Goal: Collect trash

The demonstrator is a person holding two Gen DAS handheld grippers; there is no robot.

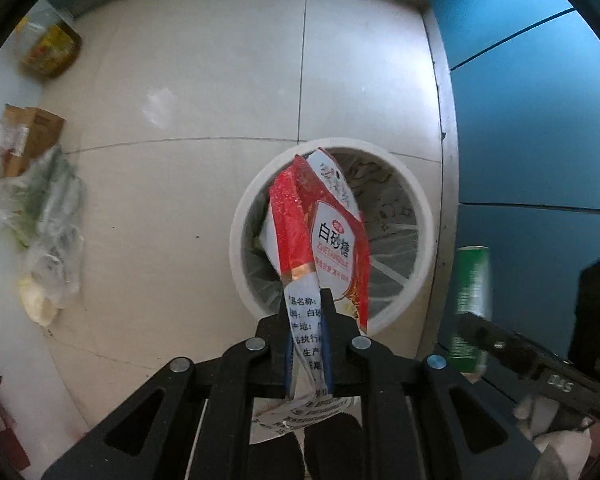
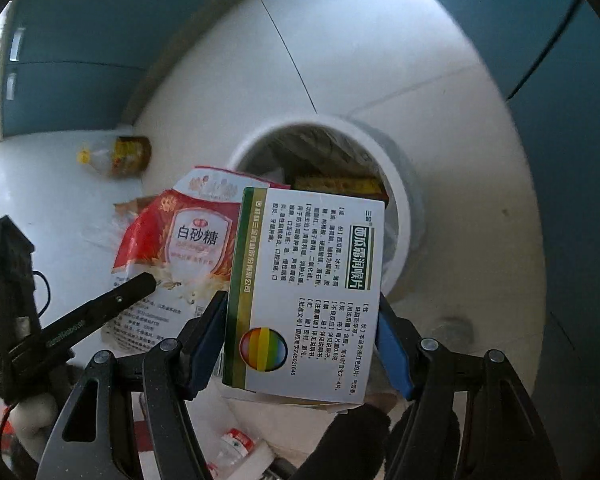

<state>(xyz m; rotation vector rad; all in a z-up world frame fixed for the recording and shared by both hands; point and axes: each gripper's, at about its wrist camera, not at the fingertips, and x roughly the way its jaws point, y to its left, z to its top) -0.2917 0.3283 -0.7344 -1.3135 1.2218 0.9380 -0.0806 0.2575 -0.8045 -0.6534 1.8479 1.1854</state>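
Note:
My left gripper (image 1: 307, 300) is shut on a red and white sugar bag (image 1: 332, 236), holding it over the white round trash bin (image 1: 416, 208). The bag also shows in the right wrist view (image 2: 188, 240). My right gripper (image 2: 302, 304) is shut on a white and green medicine box (image 2: 308, 288), held just in front of the bin (image 2: 400, 200). The bin holds a plastic liner and some trash, with a yellow package (image 2: 340, 184) inside. The right gripper with its box shows at the right edge of the left wrist view (image 1: 472, 304).
On the white tile floor lie a yellow-labelled bottle (image 1: 50, 50), a brown cardboard box (image 1: 30, 138) and crumpled clear plastic bags (image 1: 48, 216). Blue cabinet fronts (image 1: 540, 120) stand right of the bin. A small bottle (image 2: 236, 446) lies on the floor below my right gripper.

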